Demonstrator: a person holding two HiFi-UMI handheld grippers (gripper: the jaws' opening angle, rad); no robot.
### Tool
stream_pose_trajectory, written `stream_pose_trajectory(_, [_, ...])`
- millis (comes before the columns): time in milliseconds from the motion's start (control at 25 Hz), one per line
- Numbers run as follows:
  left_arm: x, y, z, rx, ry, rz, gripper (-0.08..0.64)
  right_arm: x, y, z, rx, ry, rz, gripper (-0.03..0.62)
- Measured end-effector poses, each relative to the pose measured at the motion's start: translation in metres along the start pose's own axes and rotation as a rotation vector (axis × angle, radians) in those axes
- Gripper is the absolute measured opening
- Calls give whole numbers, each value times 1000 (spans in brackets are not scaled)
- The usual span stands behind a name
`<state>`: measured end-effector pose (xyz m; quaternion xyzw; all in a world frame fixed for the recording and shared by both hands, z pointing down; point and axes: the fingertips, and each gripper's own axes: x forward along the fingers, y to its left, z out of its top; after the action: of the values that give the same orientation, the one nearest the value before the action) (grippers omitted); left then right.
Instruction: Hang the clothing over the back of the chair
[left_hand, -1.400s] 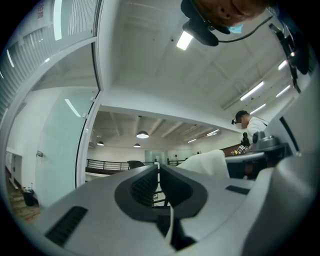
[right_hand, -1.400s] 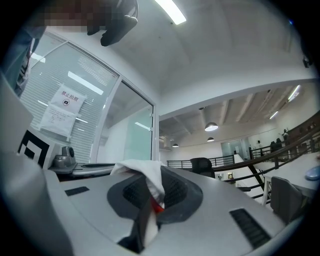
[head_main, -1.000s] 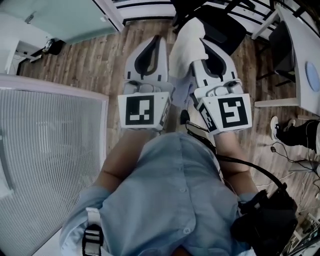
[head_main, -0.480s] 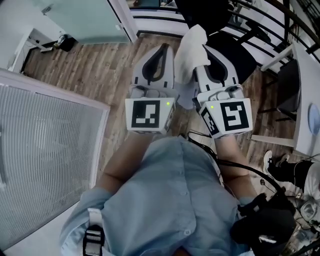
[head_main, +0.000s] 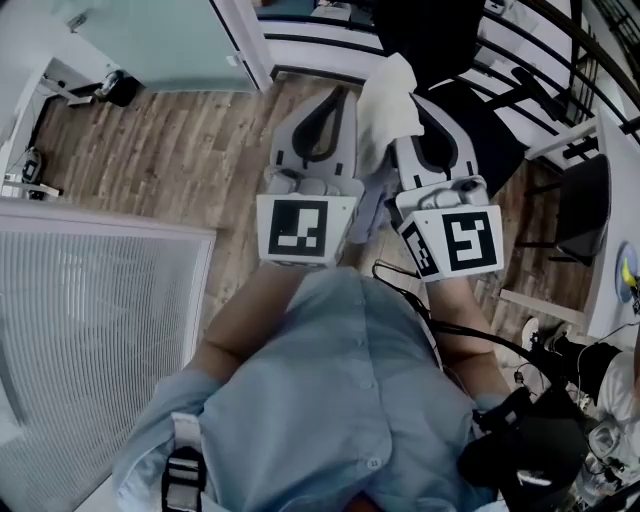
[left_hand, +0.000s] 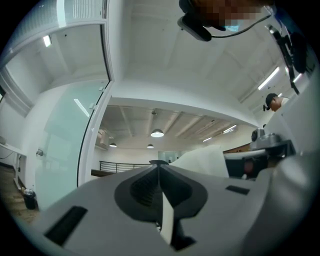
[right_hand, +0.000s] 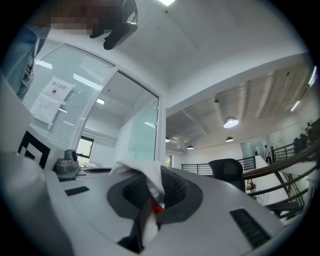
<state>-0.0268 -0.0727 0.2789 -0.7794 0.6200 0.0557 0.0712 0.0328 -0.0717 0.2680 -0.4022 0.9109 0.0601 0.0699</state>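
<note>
white clothing (head_main: 388, 90) bunched over right hand-held gripper (head_main: 428, 112), jaws clamped on it; rest of cloth trails down between my two tools. left hand-held gripper (head_main: 336, 96) has jaws together, with thin white sliver in seam. i judge cloth edge is pinched there too. black chair (head_main: 480, 100) lies ahead, slightly right, well apart from both; right hand nearer. can't tell which way chair back faces. count: one garment, one chair ahead, two hand-held grippers.

The clothing (head_main: 388, 95) lies between the left gripper (head_main: 335, 95) and right gripper (head_main: 425, 105), in the right one's jaws, with the chair (head_main: 480, 110) just ahead.
</note>
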Motion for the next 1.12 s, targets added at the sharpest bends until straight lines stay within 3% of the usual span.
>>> stream_pose_trajectory(480, [116, 133, -2, 3, -30, -62, 18, 171, -18, -3, -40, -23, -69, 35])
stream_pose_trajectory(800, [184, 169, -6, 11, -57, -112, 18, 246, -47, -10, -87, 8, -93, 35])
stream_pose_trajectory(1120, [205, 174, -17, -1, -30, -111, 18, 264, -62, -21, -80, 52, -94, 35])
